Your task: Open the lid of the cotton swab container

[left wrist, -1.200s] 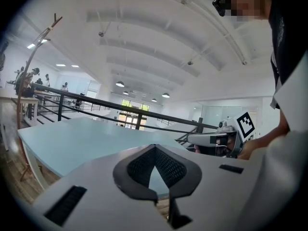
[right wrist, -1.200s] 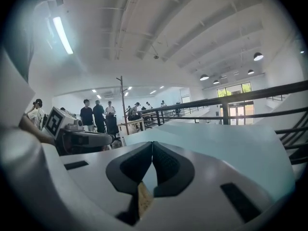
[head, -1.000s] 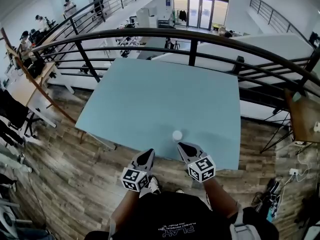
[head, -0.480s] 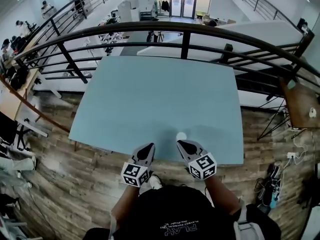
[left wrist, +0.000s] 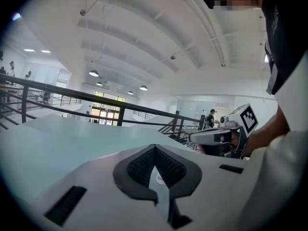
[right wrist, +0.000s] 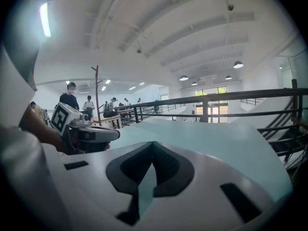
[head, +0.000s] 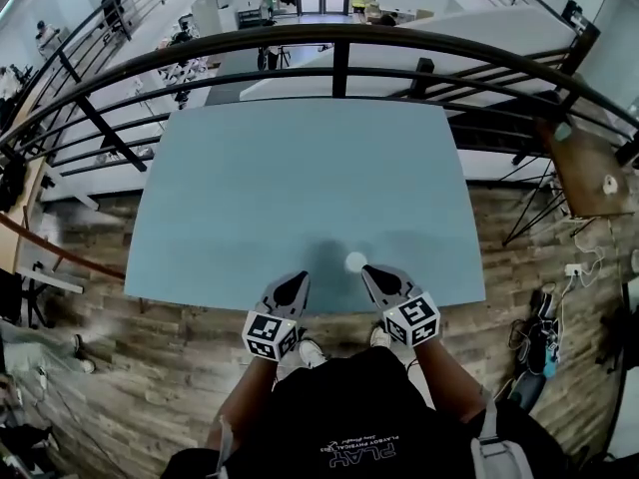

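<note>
The cotton swab container (head: 354,261) is a small white round tub with its lid on, standing near the front edge of the pale blue table (head: 300,168). In the head view my left gripper (head: 298,278) reaches over that edge to the tub's left, a short way off. My right gripper (head: 368,270) lies just to the tub's right, close to it; I cannot tell whether it touches. Both grippers are shut with nothing held. In the left gripper view my left gripper (left wrist: 154,146) faces the tabletop, and the right gripper (left wrist: 214,136) shows at its right.
A black metal railing (head: 339,38) curves round the table's far side, with a drop to a lower floor behind it. Wooden floor (head: 150,367) lies beneath me. A brown side table (head: 589,173) stands to the right. People work at desks far to the left.
Both grippers have moved forward over the table's front edge and a little lower. Their tips now flank the white tub. The jaws stayed shut.
</note>
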A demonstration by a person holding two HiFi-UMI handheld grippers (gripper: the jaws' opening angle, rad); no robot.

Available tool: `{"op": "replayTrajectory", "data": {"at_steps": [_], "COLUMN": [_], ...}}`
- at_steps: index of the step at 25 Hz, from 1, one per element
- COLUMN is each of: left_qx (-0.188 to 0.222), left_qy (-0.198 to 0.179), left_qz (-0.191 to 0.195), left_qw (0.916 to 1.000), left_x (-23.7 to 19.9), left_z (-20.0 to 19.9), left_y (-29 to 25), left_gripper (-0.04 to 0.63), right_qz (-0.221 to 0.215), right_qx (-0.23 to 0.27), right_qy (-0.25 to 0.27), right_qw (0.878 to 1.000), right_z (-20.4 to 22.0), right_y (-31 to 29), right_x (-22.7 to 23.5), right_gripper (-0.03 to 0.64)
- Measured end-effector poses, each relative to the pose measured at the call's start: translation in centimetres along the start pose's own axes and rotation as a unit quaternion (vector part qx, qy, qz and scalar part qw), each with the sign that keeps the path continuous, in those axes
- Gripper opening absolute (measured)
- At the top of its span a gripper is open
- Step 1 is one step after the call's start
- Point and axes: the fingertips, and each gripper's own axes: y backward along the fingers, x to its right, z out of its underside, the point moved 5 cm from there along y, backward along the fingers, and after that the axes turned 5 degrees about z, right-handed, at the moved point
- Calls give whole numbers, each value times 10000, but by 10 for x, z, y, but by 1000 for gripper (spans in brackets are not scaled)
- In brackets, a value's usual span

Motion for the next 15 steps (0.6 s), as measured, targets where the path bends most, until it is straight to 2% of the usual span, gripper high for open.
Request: {"op": "replayTrajectory", "data": {"at_steps": [3,8,15], "left_qx": [-41,240,32], "left_qy": [44,280,316], "left_qz": [-82,-296,-610], "left_qw": [9999,9989,9976], "left_x": [4,12,29], "left_z": [5,6,26], "left_y": [-11,-20,-25], "left_gripper": [5,5,5], "right_qz": [15,-74,-222], "right_qx": [-91,-246,-353], "right_qy": [-61,-31,108], "right_qw": [9999,9997,9991], "right_z": [7,20,37], "right_y": [1,-1,2], "right_x": [11,22,39], "right_gripper": [17,18,18]}}
